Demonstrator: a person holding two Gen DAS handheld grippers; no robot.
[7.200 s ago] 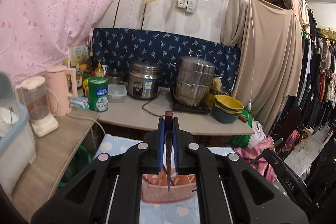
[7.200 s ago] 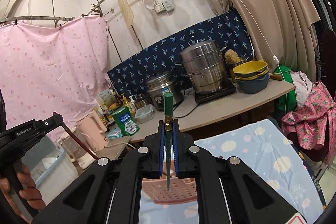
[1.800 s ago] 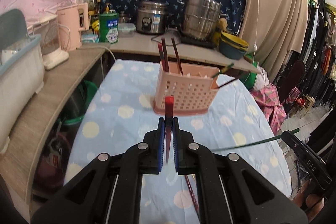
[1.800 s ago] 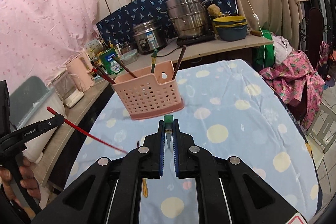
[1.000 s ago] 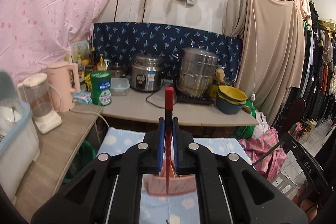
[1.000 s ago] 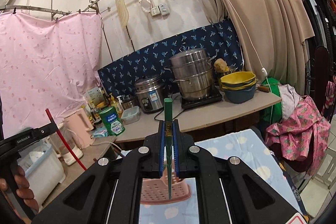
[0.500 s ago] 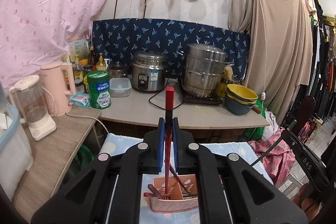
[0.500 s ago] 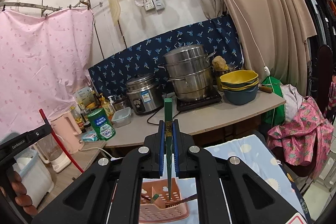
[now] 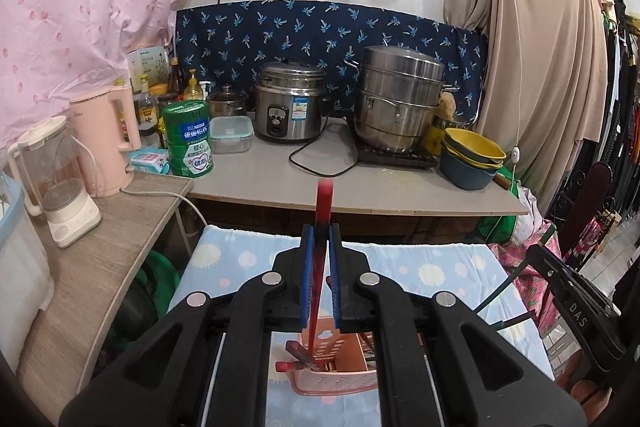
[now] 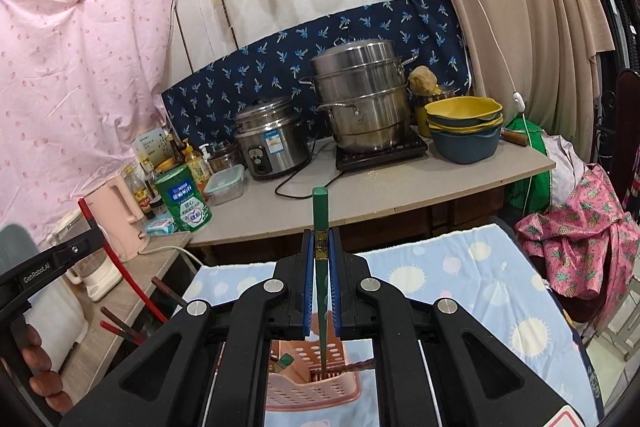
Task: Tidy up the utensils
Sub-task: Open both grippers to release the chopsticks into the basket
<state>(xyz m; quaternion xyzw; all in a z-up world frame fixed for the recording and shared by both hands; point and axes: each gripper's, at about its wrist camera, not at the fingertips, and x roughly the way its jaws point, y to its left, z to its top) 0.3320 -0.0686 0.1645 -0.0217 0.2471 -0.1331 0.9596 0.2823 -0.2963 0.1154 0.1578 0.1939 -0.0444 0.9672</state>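
Left wrist view: the left gripper [image 9: 319,259] is clamped on a red chopstick [image 9: 322,211], its blue pads pressed against the stick on both sides. The chopstick stands nearly upright; its square top rises above the fingertips and its thin lower end reaches down into the pink slotted utensil basket [image 9: 340,383] directly below the jaws. Other red and dark chopsticks lean inside that basket. The basket sits on a pale blue tablecloth [image 9: 420,267] with round spots. At the right edge the right gripper appears from the side, a green stick slanting down from it.

Right wrist view: the right gripper [image 10: 320,259] is closed tightly on a green chopstick [image 10: 320,219], held upright between the pads. Its lower tip enters the pink basket [image 10: 316,391] beneath the fingers, beside a green-ended stick and a brown one resting there. At the left, the left gripper [image 10: 86,233] carries the red chopstick [image 10: 120,267] slanting toward the basket, with a person's hand [image 10: 38,367] on its handle.
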